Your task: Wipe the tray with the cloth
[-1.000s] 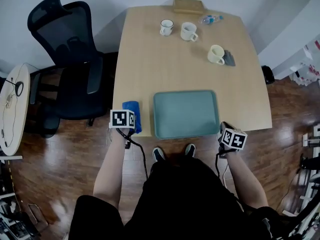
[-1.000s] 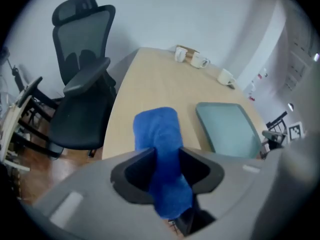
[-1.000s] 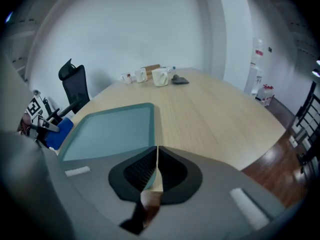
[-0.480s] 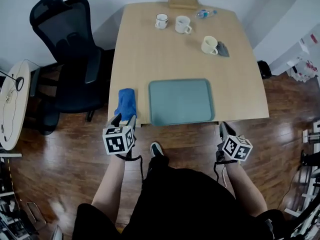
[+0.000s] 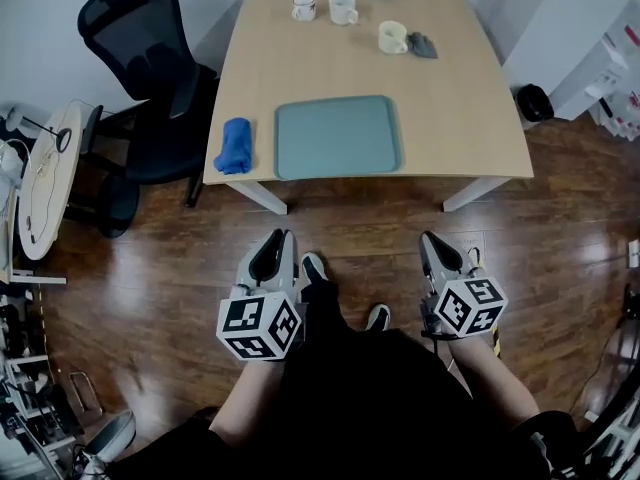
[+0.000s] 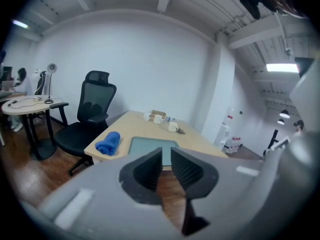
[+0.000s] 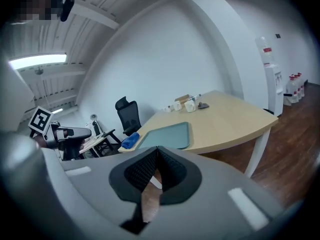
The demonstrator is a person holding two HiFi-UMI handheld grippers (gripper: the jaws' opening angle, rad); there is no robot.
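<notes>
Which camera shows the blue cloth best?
The head view: the blue cloth lies whole beside the tray, seen from above. The left gripper view shows it smaller, the right gripper view only a speck.

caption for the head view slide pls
Blue cloth lies beside the teal tray on a wooden table, three mugs at its far end.

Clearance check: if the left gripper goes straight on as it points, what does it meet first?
Likely the table at its near edge, by the tray; depth is unclear. The left gripper has just been closing its jaws, with nothing between them.
</notes>
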